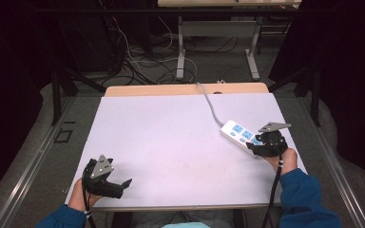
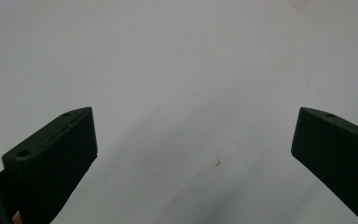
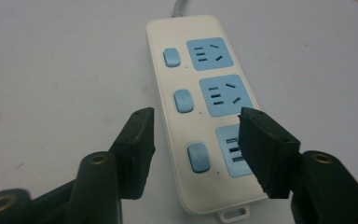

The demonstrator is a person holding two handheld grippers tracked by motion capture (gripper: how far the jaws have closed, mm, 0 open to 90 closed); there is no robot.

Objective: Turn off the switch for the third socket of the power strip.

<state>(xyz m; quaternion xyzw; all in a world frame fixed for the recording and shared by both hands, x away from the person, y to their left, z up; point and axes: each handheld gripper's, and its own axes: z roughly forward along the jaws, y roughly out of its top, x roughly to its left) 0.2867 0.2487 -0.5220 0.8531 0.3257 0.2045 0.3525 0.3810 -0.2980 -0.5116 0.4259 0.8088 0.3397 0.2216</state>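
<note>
A white power strip (image 1: 237,134) with blue sockets and blue switches lies at the right side of the white table (image 1: 171,142), its grey cable (image 1: 212,107) running to the far edge. My right gripper (image 1: 259,146) hovers over the strip's near end. In the right gripper view the strip (image 3: 186,74) lies between the open jaws, and the right gripper (image 3: 196,133) has nothing held. My left gripper (image 1: 123,185) rests at the near left corner, open, and in the left gripper view the left gripper (image 2: 193,135) frames bare table.
The table's wooden far edge (image 1: 180,89) shows beyond the white surface. Behind it stand a desk frame (image 1: 216,42) and loose cables (image 1: 142,64) on the floor. A small brown mark (image 2: 219,162) is on the table ahead of the left jaws.
</note>
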